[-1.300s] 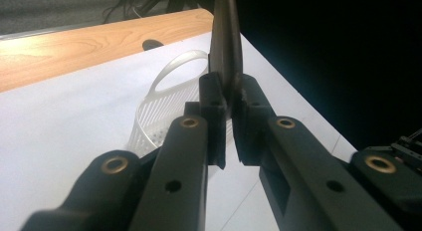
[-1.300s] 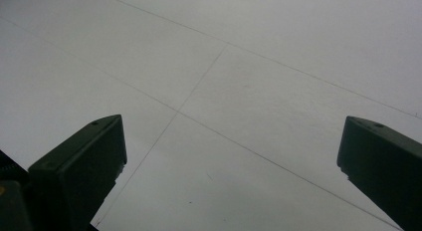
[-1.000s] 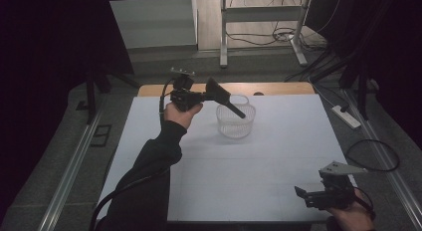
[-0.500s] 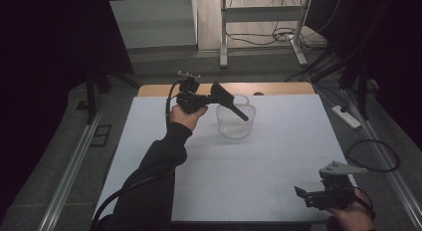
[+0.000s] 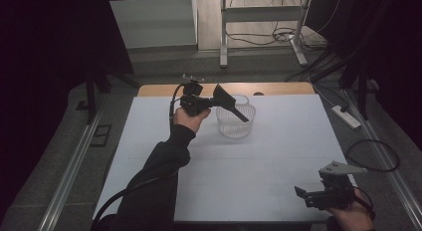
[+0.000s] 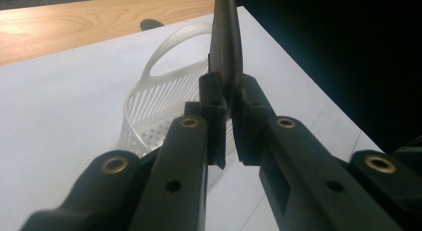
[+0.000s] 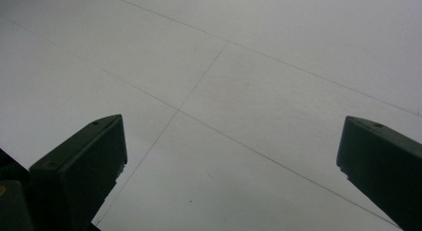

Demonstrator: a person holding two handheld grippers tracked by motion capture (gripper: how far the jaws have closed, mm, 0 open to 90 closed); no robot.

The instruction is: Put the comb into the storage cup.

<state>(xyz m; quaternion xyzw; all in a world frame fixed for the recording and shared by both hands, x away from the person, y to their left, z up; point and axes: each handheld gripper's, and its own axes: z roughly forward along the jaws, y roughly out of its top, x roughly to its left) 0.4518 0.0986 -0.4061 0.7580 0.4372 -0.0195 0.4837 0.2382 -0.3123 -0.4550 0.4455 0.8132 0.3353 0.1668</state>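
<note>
Left arm stretched forward over the table, left gripper point(image 5: 211, 102) raised, jaws clamped shut, right gripper point(image 5: 304, 193) low at the near edge, jaws wide apart

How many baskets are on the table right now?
1: a single clear plastic basket stands toward the far side of the white table, just beyond the left hand-held gripper, which grips a flat black tool over it.

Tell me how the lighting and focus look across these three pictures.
High view: dim, room edges nearly black, white table evenly lit. Left gripper view: jaws and black tool soft up close, clear basket sharper. Right gripper view: flat grey light, faint seams on the table.
</note>
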